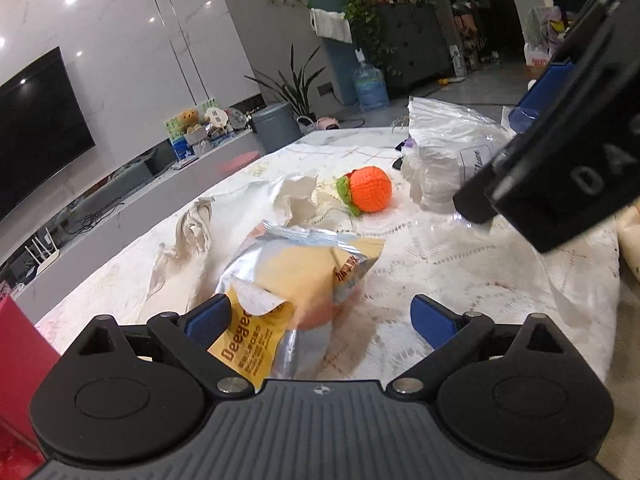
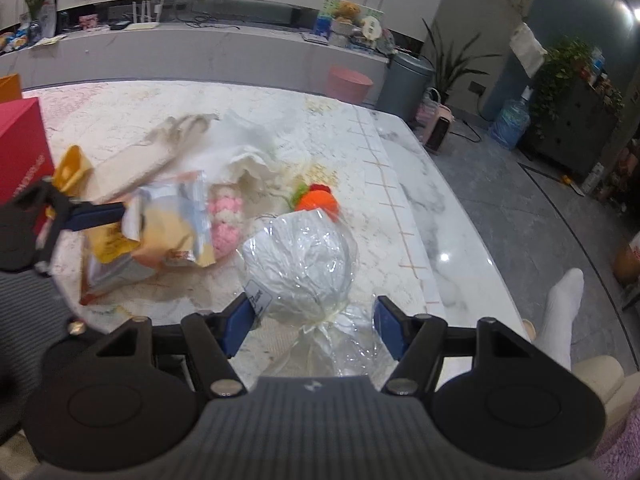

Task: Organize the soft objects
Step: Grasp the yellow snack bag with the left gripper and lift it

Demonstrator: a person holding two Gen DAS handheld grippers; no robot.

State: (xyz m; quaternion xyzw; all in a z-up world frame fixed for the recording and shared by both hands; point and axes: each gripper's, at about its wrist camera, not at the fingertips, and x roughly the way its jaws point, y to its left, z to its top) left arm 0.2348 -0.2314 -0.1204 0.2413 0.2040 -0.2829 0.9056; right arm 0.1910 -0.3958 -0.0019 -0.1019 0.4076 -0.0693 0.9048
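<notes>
the clear-wrapped white bundle (image 2: 298, 268) lies on the lace cloth (image 2: 120, 120) at the middle of the right wrist view, its twisted plastic tail running down to 6 o'clock between the blue pads of the right gripper (image 2: 312, 326). that claw is spread, and neither pad visibly presses the wrap. just beyond the bundle, at 12 o'clock, sits the orange crocheted fruit (image 2: 318, 202); at 10 o'clock lies a pink and white knitted piece (image 2: 226, 220), partly under the yellow and silver snack bag (image 2: 168, 228). the left gripper (image 1: 320, 318) is spread too, with the snack bag (image 1: 296, 280) lying between its pads; its left pad touches the bag's torn yellow corner, the right pad stands apart. crumpled beige cloth (image 1: 192, 228) rests at 10 o'clock from the bag. a red box (image 2: 20, 148) stands at the cloth's 9 o'clock edge, and a white sock (image 2: 562, 312) shows at 3 o'clock beyond the marble table (image 2: 432, 208).
</notes>
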